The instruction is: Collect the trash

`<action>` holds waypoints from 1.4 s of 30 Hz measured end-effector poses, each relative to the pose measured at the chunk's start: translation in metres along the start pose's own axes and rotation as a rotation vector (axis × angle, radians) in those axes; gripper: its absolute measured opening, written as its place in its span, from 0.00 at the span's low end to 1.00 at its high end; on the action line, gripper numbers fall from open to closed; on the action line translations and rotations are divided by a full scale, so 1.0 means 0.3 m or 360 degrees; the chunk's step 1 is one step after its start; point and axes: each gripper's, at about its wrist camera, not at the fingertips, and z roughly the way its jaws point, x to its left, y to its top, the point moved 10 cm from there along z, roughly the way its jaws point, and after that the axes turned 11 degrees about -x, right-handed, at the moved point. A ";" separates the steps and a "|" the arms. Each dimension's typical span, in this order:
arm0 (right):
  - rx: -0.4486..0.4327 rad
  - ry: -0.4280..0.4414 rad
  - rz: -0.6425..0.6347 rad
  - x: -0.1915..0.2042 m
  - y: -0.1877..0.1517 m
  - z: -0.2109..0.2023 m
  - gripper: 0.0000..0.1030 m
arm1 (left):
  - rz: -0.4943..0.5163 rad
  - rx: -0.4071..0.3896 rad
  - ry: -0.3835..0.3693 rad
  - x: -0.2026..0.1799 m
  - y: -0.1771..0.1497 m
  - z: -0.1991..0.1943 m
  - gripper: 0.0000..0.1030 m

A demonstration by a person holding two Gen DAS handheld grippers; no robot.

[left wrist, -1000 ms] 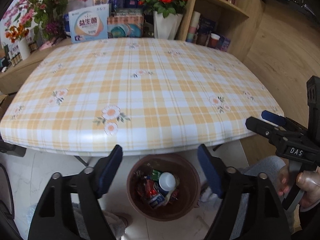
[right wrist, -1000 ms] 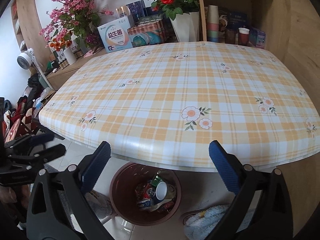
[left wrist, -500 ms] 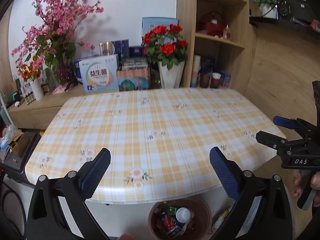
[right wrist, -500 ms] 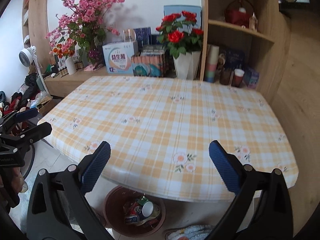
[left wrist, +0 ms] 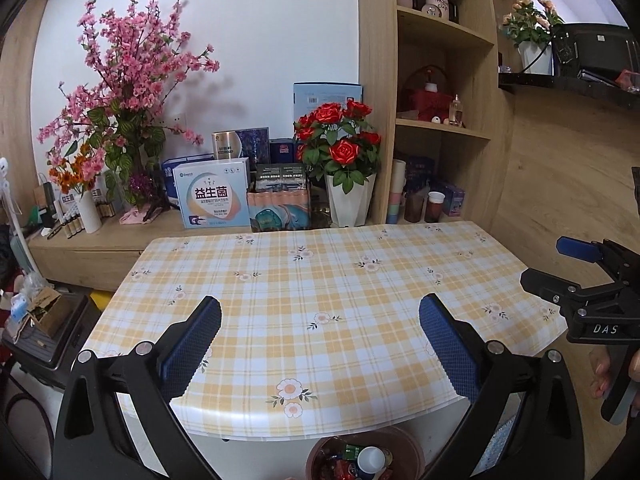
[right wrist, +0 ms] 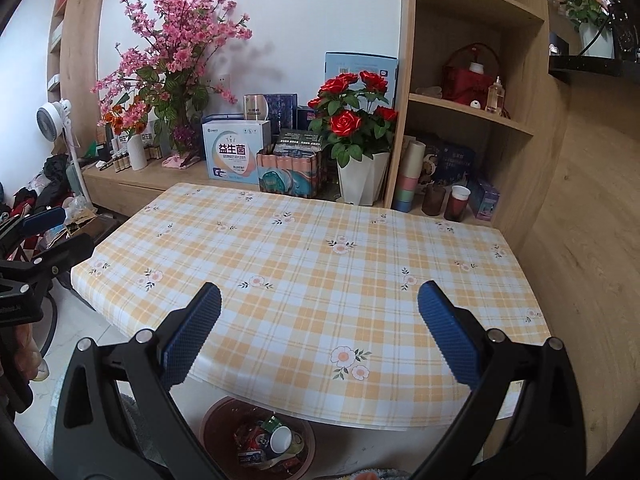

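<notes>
Change: since a second ago both my grippers have come up from the bin; the views now look across the table (left wrist: 320,280) and not down at the floor.
Left gripper (left wrist: 320,344): jaws wide apart, nothing between the blue pads. They opened a little wider during the lift.
Right gripper (right wrist: 320,336): jaws also wide apart and empty.
Trash (right wrist: 268,444): it lies in the brown bin (right wrist: 218,416) on the floor, under the near edge of the table, well below my grippers.
Meaning: I see no loose item on the tabletop, so I judge that the collecting is done or almost done.
Table surface: a smooth, slightly glossy cloth with yellow and white checks and small printed flowers; rounded corners.
Bin: round, with a plain brown wall, probably plastic.
Trash shapes: a white cup on its side, a can, crumpled shiny wrappers in red and green.
Pads: blue, with a fine dotted grip texture, on black arms.
</notes>
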 end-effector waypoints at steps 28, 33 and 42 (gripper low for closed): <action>-0.0010 -0.0015 -0.0003 -0.008 0.018 -0.011 0.94 | 0.0033 -0.0002 0.0021 0.001 -0.004 -0.010 0.94; -0.0006 -0.0014 0.0000 -0.014 0.016 -0.011 0.94 | 0.0024 0.0006 0.0024 0.005 -0.009 -0.011 0.94; 0.0006 -0.0016 0.0003 -0.027 0.002 0.000 0.94 | 0.0043 0.0014 0.0039 0.014 -0.012 -0.011 0.94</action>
